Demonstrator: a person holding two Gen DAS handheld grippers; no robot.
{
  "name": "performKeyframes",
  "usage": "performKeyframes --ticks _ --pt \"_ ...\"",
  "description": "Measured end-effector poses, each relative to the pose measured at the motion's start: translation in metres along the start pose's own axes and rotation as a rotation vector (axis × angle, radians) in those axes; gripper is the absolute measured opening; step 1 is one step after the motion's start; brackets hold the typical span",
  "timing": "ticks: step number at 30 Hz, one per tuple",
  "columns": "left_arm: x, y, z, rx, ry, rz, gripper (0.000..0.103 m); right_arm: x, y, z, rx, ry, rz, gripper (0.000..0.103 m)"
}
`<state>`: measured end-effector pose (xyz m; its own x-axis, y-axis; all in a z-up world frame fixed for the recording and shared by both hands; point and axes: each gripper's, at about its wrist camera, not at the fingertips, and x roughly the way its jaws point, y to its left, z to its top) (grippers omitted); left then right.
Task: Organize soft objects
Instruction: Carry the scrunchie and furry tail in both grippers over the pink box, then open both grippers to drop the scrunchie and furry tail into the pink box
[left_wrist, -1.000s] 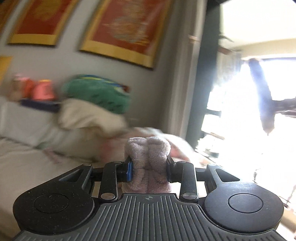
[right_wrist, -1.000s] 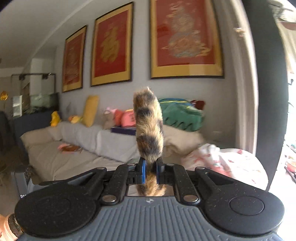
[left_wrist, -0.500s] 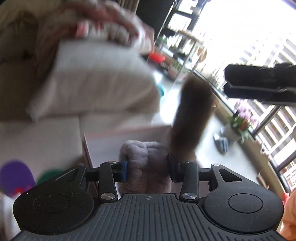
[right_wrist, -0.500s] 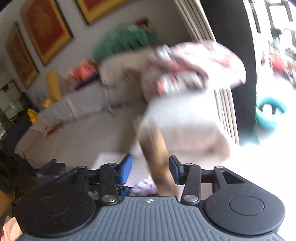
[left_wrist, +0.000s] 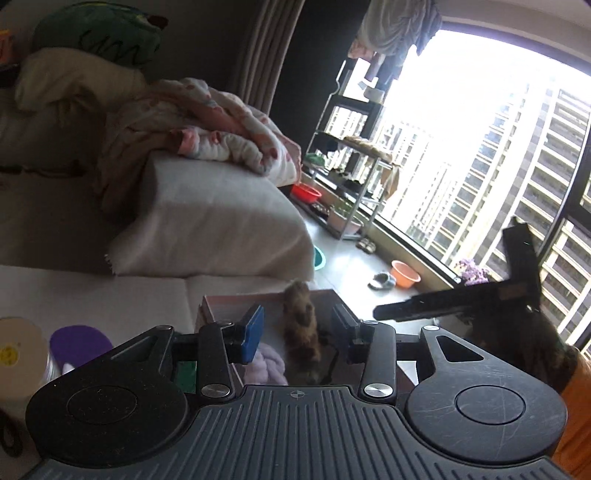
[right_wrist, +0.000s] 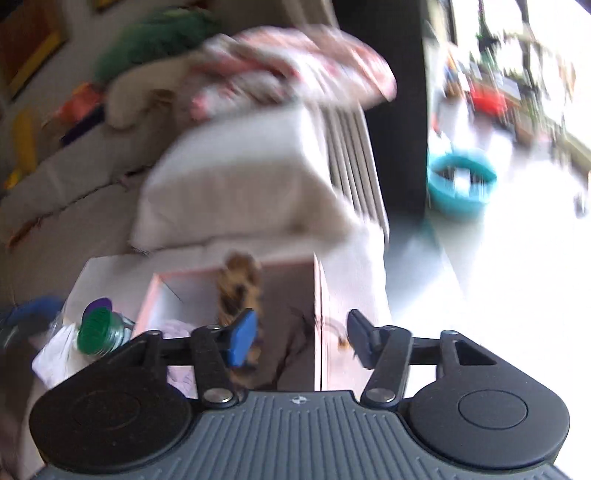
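Observation:
An open pink box (left_wrist: 236, 301) (right_wrist: 317, 314) stands on a white table. A brown striped furry toy (left_wrist: 301, 328) (right_wrist: 238, 291) lies in the box. A lilac plush (left_wrist: 267, 367) (right_wrist: 177, 330) lies beside it in the box's left part. My left gripper (left_wrist: 297, 328) is open and empty above the box. My right gripper (right_wrist: 301, 341) is open and empty above the box; the view is blurred. The right gripper's dark body (left_wrist: 454, 299) shows at the right of the left wrist view.
A white cushion (left_wrist: 210, 218) and a pink floral blanket (left_wrist: 207, 122) lie on the sofa behind the table. Purple-lidded (left_wrist: 79, 341) and green-lidded (right_wrist: 98, 326) containers stand left of the box. A teal basin (right_wrist: 460, 184) sits on the floor by the window.
Both grippers swung from the sofa wall down to the box. The left let go of the lilac plush, the right let go of the furry toy; both lie in the box.

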<state>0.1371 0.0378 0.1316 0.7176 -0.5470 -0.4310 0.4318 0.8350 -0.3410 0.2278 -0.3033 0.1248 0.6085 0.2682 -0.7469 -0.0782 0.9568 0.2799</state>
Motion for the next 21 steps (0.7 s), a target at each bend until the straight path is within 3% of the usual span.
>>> performKeyframes --ticks 3,8,13,15,17,21 --pt "-0.014 0.001 -0.03 0.02 0.021 -0.002 0.044 0.031 -0.016 -0.006 0.108 0.059 0.031 0.049" --pt "-0.031 0.013 -0.067 -0.016 0.054 0.015 0.044 0.066 -0.017 -0.005 0.161 0.061 0.027 0.048" --pt "-0.042 0.029 -0.085 -0.07 0.058 0.033 0.044 0.054 -0.009 -0.006 0.094 -0.078 -0.018 0.006" --pt "-0.045 0.036 -0.089 -0.093 0.057 0.037 0.044 0.04 0.004 -0.006 0.009 -0.133 -0.05 0.003" --pt "-0.048 0.043 -0.093 -0.12 0.05 0.041 0.044 0.018 0.017 -0.004 -0.04 -0.178 -0.007 0.003" --pt "-0.052 0.05 -0.097 -0.151 0.034 0.022 0.044 -0.024 0.045 0.006 -0.07 -0.184 0.198 0.003"
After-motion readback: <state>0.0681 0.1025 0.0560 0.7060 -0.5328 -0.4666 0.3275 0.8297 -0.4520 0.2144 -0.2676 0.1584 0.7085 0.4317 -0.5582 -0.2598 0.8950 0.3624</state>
